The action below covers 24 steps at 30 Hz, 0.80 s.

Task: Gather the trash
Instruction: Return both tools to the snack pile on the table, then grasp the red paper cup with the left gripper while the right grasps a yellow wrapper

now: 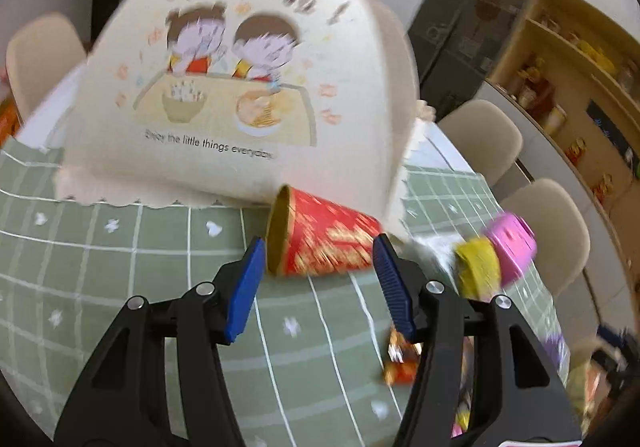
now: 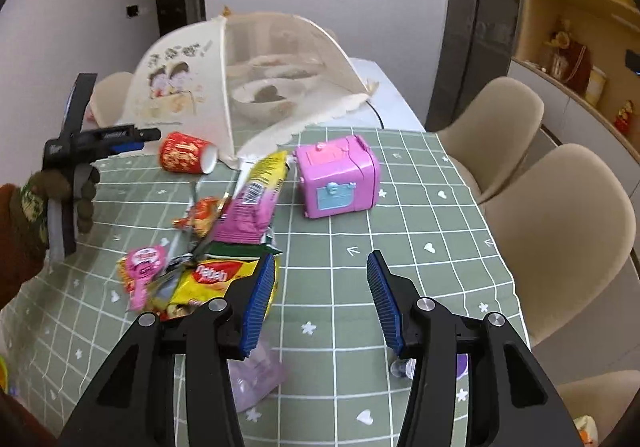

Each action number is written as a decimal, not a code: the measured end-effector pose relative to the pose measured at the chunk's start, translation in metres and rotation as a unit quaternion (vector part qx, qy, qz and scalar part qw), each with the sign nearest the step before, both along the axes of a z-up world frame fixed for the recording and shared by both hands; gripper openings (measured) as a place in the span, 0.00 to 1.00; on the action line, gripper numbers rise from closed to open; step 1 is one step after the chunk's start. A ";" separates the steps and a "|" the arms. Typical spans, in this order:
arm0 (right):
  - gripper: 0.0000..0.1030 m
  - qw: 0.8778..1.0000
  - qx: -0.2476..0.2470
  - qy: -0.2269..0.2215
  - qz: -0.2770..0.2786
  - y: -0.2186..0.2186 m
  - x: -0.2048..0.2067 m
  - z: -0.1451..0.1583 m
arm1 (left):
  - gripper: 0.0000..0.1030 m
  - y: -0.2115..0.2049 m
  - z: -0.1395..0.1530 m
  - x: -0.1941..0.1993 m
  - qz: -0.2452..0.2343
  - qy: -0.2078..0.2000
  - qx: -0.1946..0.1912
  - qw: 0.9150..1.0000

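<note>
A red and gold paper cup [image 1: 320, 237] lies on its side on the green checked tablecloth [image 1: 120, 247], just beyond my open left gripper [image 1: 318, 261], whose jaws stand to either side of it without touching. In the right wrist view the cup [image 2: 186, 157] lies left of a pile of snack wrappers: a yellow-pink packet [image 2: 256, 203], a yellow bag [image 2: 212, 279], a pink wrapper [image 2: 142, 267] and a red-orange wrapper [image 2: 200, 213]. My left gripper [image 2: 136, 137] shows there beside the cup. My right gripper [image 2: 320, 275] is open and empty, right of the pile.
A cream mesh food cover [image 1: 240, 87] stands right behind the cup, over bowls [image 2: 264, 95]. A pink toy box [image 2: 340, 177] sits mid-table. A clear plastic bag [image 2: 256, 375] lies under my right gripper. Beige chairs [image 2: 560, 219] line the right edge.
</note>
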State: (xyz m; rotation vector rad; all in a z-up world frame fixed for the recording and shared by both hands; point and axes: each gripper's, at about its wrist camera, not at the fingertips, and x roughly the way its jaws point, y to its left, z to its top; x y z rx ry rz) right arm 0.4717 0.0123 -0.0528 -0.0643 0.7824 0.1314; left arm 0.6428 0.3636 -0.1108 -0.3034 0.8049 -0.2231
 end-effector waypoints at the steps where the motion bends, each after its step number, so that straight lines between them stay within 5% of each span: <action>1: 0.44 1.000 -0.003 0.005 -0.003 0.001 0.005 -0.003 | 0.51 0.002 -0.006 0.009 0.001 0.007 -0.010 1.000; 4: 0.44 1.000 -0.020 0.021 -0.006 0.006 0.019 -0.011 | 0.51 0.001 -0.024 0.033 -0.001 0.038 -0.027 0.999; 7: 0.44 0.999 -0.039 0.033 0.003 0.014 0.032 -0.017 | 0.32 -0.001 -0.031 0.040 -0.016 0.047 -0.069 0.996; 11: 0.44 0.998 -0.013 0.053 0.027 0.025 0.058 -0.023 | 0.02 -0.014 -0.010 0.021 -0.052 0.029 -0.079 0.995; 18: 0.44 0.998 0.008 0.055 0.042 0.057 0.113 -0.032 | 0.02 -0.026 0.032 -0.047 -0.082 0.008 -0.028 0.996; 24: 0.44 0.997 -0.014 0.077 0.021 0.087 0.152 -0.052 | 0.03 -0.017 0.033 -0.077 -0.069 0.016 -0.005 0.997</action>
